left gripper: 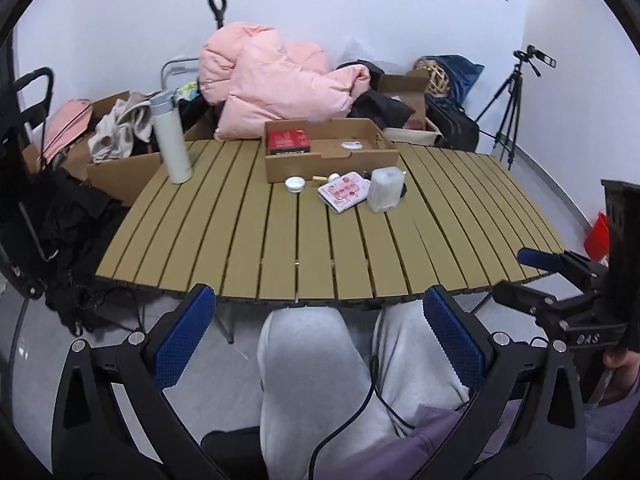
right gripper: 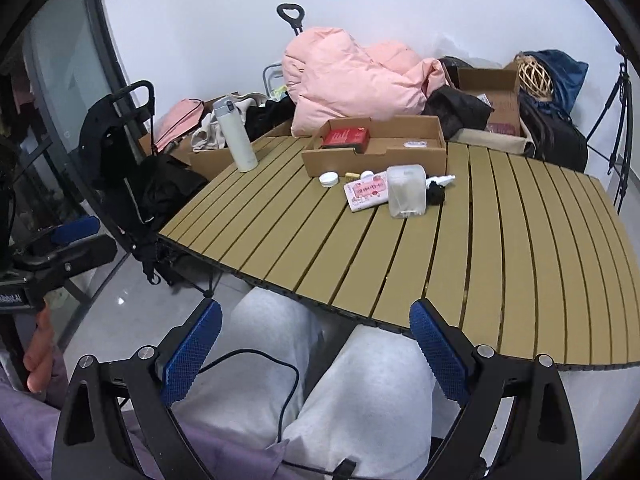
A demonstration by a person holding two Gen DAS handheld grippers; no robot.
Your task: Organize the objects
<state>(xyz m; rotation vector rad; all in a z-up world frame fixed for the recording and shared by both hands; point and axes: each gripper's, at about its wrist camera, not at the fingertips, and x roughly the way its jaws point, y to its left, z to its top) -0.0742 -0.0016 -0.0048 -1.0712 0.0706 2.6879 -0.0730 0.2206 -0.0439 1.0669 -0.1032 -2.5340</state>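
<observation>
Two grippers, left gripper and right gripper, are held spread wide and empty. The clear tub, at twelve o'clock, should be reached slowly and squeezed gently.

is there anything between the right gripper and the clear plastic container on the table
Nothing visible. The right gripper hangs open over the person's lap, short of the table edge, and only bare slats lie between it and the clear container.

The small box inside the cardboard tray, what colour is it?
Red box, clearest in the right wrist view.
</observation>
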